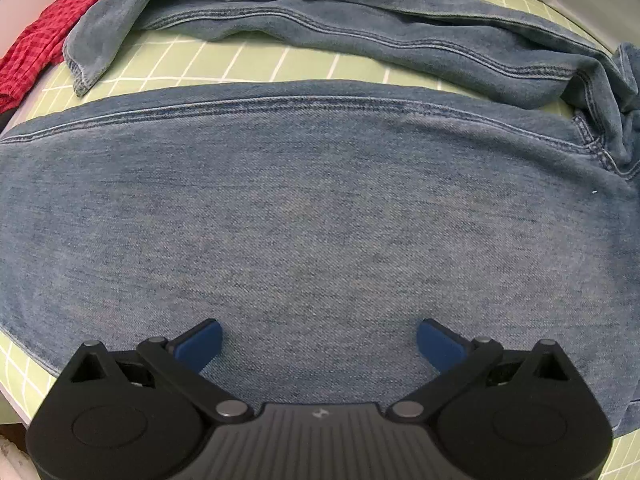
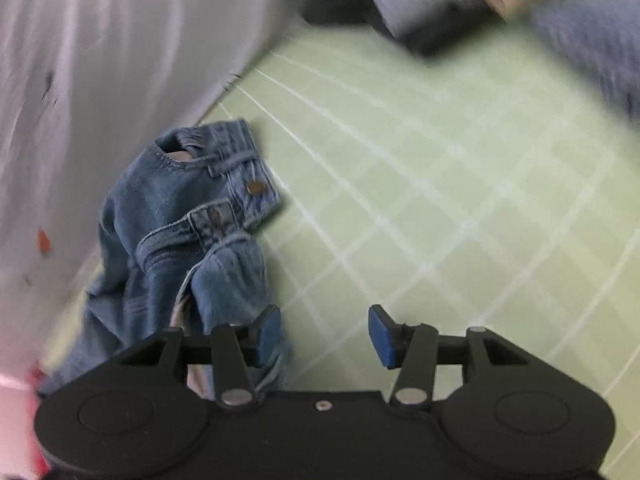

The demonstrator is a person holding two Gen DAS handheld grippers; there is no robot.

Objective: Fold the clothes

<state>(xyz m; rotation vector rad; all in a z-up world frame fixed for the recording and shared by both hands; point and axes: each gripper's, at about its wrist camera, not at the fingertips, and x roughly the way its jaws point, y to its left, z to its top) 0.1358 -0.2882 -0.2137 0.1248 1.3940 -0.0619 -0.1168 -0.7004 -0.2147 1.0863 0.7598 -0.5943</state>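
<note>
A pair of blue jeans (image 1: 304,208) lies spread on the green grid mat (image 1: 224,64), one leg flat across the near part, the other leg (image 1: 360,28) stretched behind it. My left gripper (image 1: 319,344) is open just above the near leg, holding nothing. In the right wrist view the jeans' waistband end (image 2: 208,200) lies crumpled on the mat (image 2: 440,184), with a button and belt loops showing. My right gripper (image 2: 324,334) is open and empty, its left fingertip (image 2: 269,332) at the edge of the denim. This view is blurred by motion.
A red checked garment (image 1: 44,40) lies at the mat's far left. In the right wrist view a white surface (image 2: 100,80) borders the mat on the left, and blurred grey and blue clothes (image 2: 440,4) lie at the far edge.
</note>
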